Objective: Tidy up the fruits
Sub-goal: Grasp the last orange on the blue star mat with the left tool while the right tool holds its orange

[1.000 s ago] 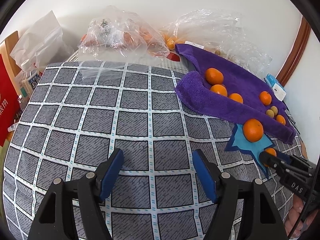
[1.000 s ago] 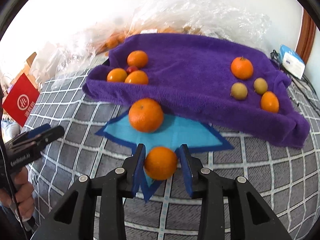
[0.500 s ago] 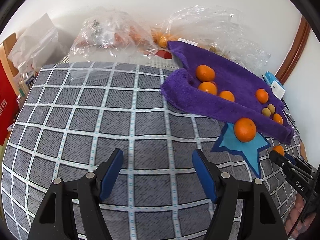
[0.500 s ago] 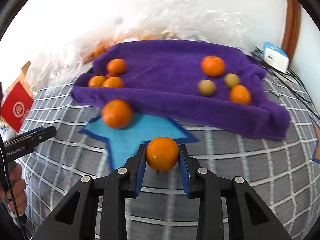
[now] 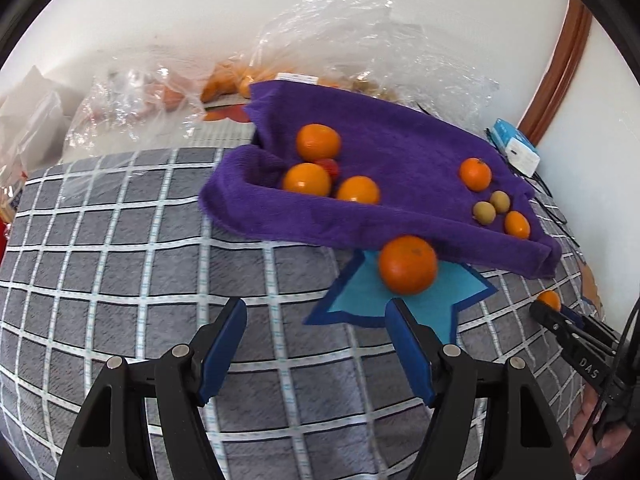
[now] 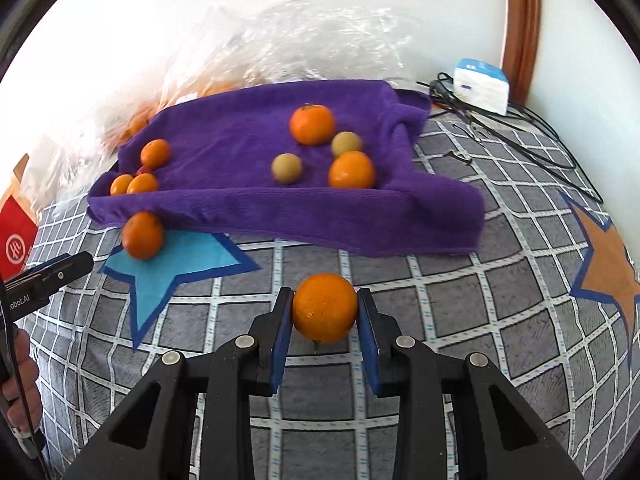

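My right gripper (image 6: 325, 306) is shut on an orange (image 6: 325, 307), held above the grey checked cloth (image 6: 440, 300). My left gripper (image 5: 316, 320) stands open over the cloth with nothing between its fingers, just left of and nearer than a loose orange (image 5: 407, 265) on a blue star patch (image 5: 360, 300). That same orange (image 6: 143, 235) shows at the left of the right wrist view. A purple towel (image 5: 400, 160) holds several oranges, a small red fruit (image 5: 329, 167) and two pale yellow-green fruits (image 6: 286, 168). The right gripper with its orange (image 5: 549, 300) shows at the right edge of the left wrist view.
Clear plastic bags (image 5: 132, 108) with more fruit lie against the wall behind the towel. A white and blue box (image 6: 482, 85) and black cables (image 6: 500, 128) sit at the far right. An orange star patch (image 6: 608, 268) is at the right. A red packet (image 6: 16, 236) stands at the left.
Both grippers have shifted to the right across the cloth. The right one has carried its orange off the blue star patch. The left one now stands nearer the loose orange.
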{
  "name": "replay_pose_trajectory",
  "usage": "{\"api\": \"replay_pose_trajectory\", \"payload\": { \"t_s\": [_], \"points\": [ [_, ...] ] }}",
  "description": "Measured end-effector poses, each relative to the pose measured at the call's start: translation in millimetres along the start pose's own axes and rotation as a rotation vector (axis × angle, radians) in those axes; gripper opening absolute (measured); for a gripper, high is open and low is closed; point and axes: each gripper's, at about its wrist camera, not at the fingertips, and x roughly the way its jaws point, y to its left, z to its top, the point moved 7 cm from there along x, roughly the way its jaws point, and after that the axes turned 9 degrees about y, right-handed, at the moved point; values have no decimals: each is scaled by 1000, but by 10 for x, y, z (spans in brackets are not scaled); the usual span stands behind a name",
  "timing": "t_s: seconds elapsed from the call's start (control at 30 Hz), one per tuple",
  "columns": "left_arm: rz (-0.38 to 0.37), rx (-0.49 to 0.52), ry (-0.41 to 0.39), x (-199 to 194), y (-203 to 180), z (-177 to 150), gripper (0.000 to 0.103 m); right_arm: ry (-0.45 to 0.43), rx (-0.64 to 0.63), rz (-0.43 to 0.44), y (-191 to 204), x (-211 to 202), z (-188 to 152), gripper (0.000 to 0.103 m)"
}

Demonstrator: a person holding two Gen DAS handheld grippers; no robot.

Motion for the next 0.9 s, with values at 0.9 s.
{"api": "replay_pose_trajectory", "payload": {
  "t_s": [0.9],
  "points": [
    [-29, 35, 10, 362, -576, 216, 39, -9, -12, 14, -106, 78, 77, 31]
  ]
}}
